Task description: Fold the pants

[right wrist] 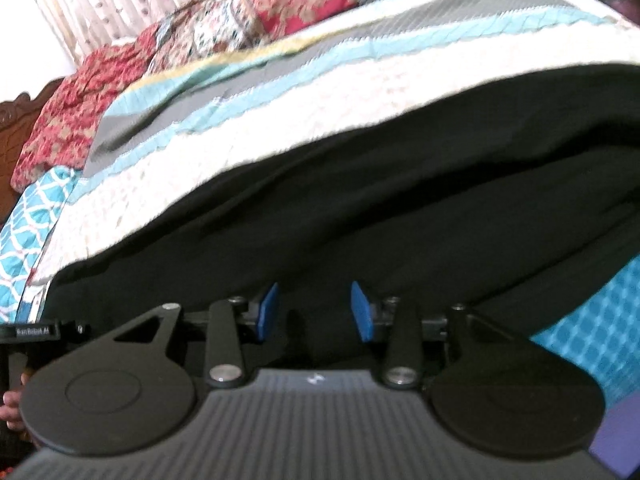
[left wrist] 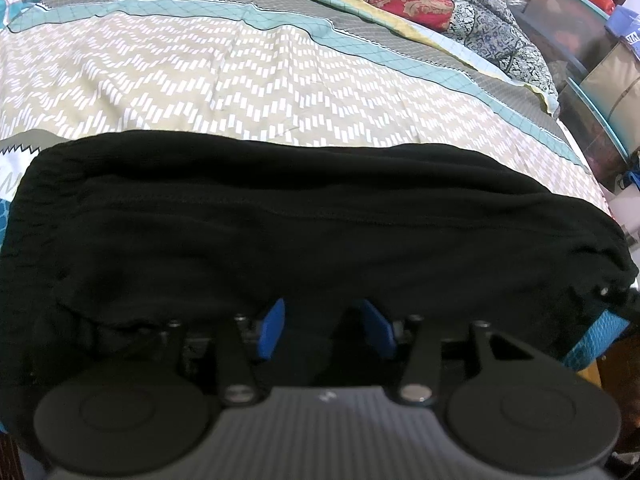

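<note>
Black pants (left wrist: 304, 232) lie as a doubled band along near edge of bedspread (left wrist: 240, 92), my left gripper (left wrist: 326, 330) and right gripper (right wrist: 314, 312) both partly open over near hem, gripping nothing; likely a final fold left.

Each gripper (left wrist: 324, 326) (right wrist: 314, 310) has blue pads (left wrist: 273, 328) on black link arms with silver screws (left wrist: 415, 393), two round black discs (right wrist: 106, 394), and a ribbed grey body (small white mark at its front edge). A white-lettered label (right wrist: 32, 331) sits on the right one's side.
</note>
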`<act>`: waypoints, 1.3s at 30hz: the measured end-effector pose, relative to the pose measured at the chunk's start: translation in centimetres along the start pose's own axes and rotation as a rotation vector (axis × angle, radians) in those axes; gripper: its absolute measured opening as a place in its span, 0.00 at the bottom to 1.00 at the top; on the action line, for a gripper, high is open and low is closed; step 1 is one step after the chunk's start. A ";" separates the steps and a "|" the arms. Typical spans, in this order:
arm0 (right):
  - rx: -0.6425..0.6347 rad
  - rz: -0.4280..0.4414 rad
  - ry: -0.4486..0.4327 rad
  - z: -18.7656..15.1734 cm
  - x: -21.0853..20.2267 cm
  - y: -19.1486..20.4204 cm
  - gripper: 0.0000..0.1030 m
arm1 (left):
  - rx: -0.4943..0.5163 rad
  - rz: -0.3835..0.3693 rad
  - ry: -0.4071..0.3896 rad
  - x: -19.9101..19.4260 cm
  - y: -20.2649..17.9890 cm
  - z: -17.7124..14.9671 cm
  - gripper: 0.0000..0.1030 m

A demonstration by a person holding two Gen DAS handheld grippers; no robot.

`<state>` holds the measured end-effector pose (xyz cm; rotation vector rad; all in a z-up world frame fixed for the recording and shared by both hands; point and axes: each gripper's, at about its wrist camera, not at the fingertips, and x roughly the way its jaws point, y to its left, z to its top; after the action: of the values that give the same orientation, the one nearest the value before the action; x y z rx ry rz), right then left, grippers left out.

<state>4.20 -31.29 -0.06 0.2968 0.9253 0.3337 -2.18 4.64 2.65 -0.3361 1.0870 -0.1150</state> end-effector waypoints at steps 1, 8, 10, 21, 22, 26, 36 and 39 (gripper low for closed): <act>0.010 -0.002 -0.015 0.2 -0.3 -0.1 0.42 | 0.000 0.001 0.000 0.0 0.0 0.0 0.45; 0.033 -0.016 -0.012 0.2 0.1 -0.7 0.42 | 0.004 0.003 0.002 0.0 -0.1 0.1 0.46; 0.029 -0.030 0.036 -0.6 1.1 -0.8 0.42 | 0.003 0.001 0.004 0.0 -0.1 0.1 0.46; 0.123 -0.085 -0.164 0.6 -5.6 -4.9 0.43 | 0.043 -0.120 -0.143 -4.4 -2.3 3.1 0.48; 0.149 -0.115 -0.203 0.8 -6.7 -6.1 0.43 | 0.050 -0.145 -0.141 -4.2 -3.0 3.5 0.48; 0.307 -0.218 -0.348 0.4 -10.3 -11.3 0.55 | 0.105 -0.202 -0.080 -1.6 -6.1 4.4 0.48; 0.559 -0.275 -0.507 0.2 -12.8 -22.0 0.66 | 0.141 -0.148 0.124 5.2 -9.2 2.4 0.49; 0.616 -0.285 -0.528 1.0 -12.0 -24.5 0.74 | 0.126 -0.146 0.136 5.2 -9.3 2.7 0.50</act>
<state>2.03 -58.55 -0.33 0.7674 0.5133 -0.2991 3.27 -4.91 2.36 -0.2971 1.1828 -0.3393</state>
